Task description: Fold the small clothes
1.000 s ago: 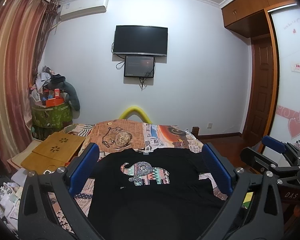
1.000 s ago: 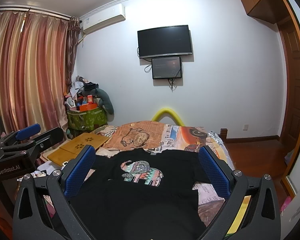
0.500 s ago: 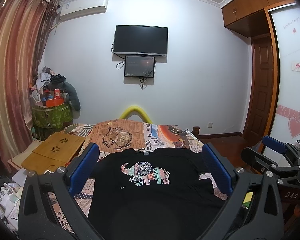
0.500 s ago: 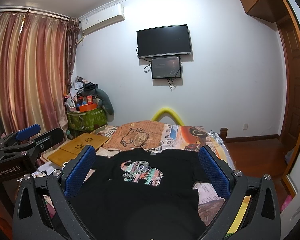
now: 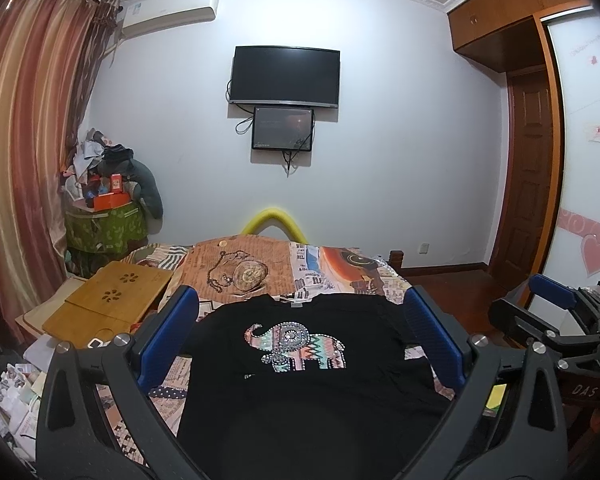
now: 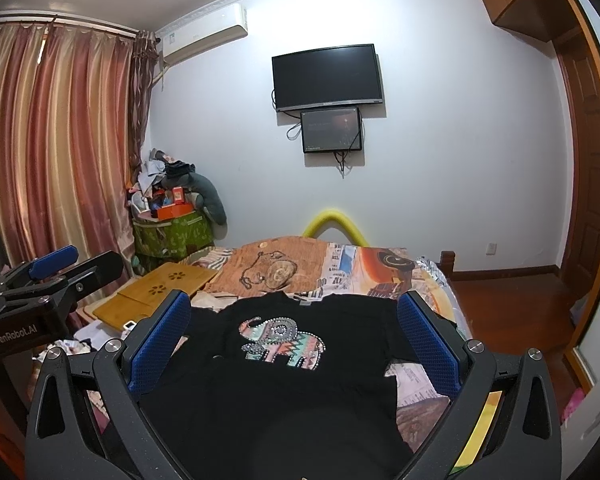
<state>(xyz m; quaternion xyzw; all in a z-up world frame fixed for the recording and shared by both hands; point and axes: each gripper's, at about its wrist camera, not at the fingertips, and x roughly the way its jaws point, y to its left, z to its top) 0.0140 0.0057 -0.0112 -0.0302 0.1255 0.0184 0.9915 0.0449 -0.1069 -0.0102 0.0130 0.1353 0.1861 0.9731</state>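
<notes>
A black T-shirt [image 5: 300, 408] with a patterned elephant print [image 5: 296, 346] lies spread flat, front up, on the bed; it also shows in the right wrist view [image 6: 276, 392]. My left gripper [image 5: 300, 344] is open and empty, held above the shirt's lower part with the blue pads [image 5: 168, 340] wide apart. My right gripper [image 6: 292, 340] is open and empty too, held above the shirt to the right of the left one. Each gripper appears in the other's view, the right one [image 5: 556, 320] and the left one [image 6: 48, 276].
The bed has a patchwork cover [image 5: 268, 268]. A wooden lap tray [image 5: 108, 300] lies at the bed's left edge, with papers [image 5: 16, 392] on the floor. A cluttered green box [image 5: 104, 224] stands by the curtain. Wooden floor and a door [image 6: 588, 200] are at the right.
</notes>
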